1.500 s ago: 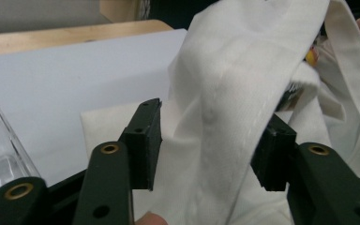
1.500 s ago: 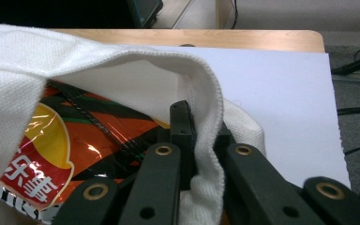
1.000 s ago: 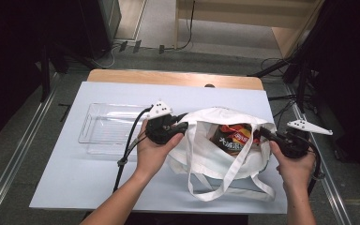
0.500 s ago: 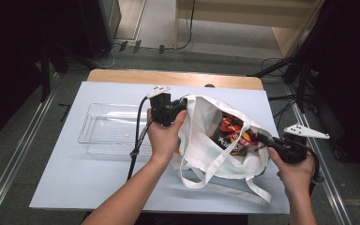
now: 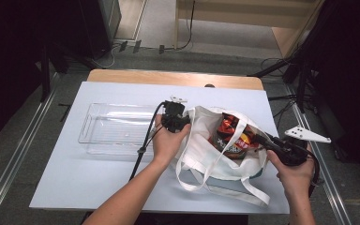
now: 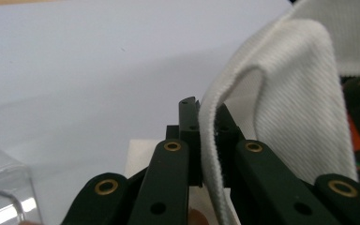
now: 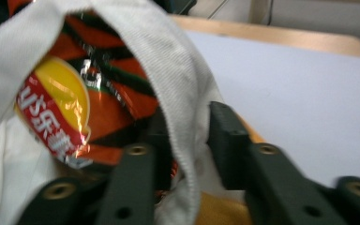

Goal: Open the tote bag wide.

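Dark floor and cables surround a white-topped table [image 5: 98, 187], seen from the high view, with a strip of wood showing at its far edge. On it a white tote bag [image 5: 201, 154] sits open between the person's two hands, a red-and-orange snack packet [image 5: 232, 136] inside. The left gripper [image 5: 177, 123] is at the bag's left rim, the right gripper [image 5: 267, 142] at its right rim. A clear plastic tray [image 5: 110, 129] lies just left of the left hand, apart from the bag.

From the left gripper view, the jaws are clamped tight on a fold of the bag's rim [image 6: 211, 140], the cloth pinched between the pads; a corner of the tray [image 6: 4, 187] shows low at the left.

From the right gripper view, the bag's rim [image 7: 178, 122] runs down between the jaws, which have just been opening. A gap shows between the cloth and the right-hand pad. The snack packet [image 7: 61, 117] fills the bag's mouth beyond, its yellow label facing the camera.
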`<state>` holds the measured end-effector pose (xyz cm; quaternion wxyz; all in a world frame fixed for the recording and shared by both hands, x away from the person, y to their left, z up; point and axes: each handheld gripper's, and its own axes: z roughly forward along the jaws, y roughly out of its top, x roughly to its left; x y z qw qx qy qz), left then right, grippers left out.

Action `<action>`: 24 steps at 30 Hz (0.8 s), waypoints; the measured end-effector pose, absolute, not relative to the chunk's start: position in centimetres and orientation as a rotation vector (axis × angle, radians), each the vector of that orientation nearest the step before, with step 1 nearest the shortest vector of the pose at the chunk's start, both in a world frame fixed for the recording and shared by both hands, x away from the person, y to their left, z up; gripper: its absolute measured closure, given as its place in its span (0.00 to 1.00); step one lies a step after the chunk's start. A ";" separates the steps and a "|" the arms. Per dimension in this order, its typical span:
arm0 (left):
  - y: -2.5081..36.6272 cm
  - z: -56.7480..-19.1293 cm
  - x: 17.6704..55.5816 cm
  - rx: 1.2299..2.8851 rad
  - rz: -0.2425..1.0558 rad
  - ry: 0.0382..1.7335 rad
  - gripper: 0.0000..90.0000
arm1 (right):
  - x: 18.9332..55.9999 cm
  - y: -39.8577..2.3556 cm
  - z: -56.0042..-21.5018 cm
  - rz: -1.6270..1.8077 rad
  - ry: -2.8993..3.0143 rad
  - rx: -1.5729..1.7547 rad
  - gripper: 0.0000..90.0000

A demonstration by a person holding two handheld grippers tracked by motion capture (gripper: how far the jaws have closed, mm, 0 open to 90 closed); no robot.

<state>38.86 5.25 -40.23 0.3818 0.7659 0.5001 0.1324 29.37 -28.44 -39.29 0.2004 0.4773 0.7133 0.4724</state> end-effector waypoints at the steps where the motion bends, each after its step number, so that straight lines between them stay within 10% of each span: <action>1: 4.9 -40.1 38.5 1.981 0.373 1.257 0.98 | 29.3 -28.5 -39.2 1.342 1.957 1.336 0.69; 10: 5.1 -42.3 36.6 1.993 0.393 1.248 0.97 | 28.6 -26.9 -37.3 1.290 1.891 1.166 0.97; 24: 5.6 -43.5 34.7 1.916 0.433 1.173 0.85 | 34.5 -28.8 -39.9 1.306 1.915 1.542 0.98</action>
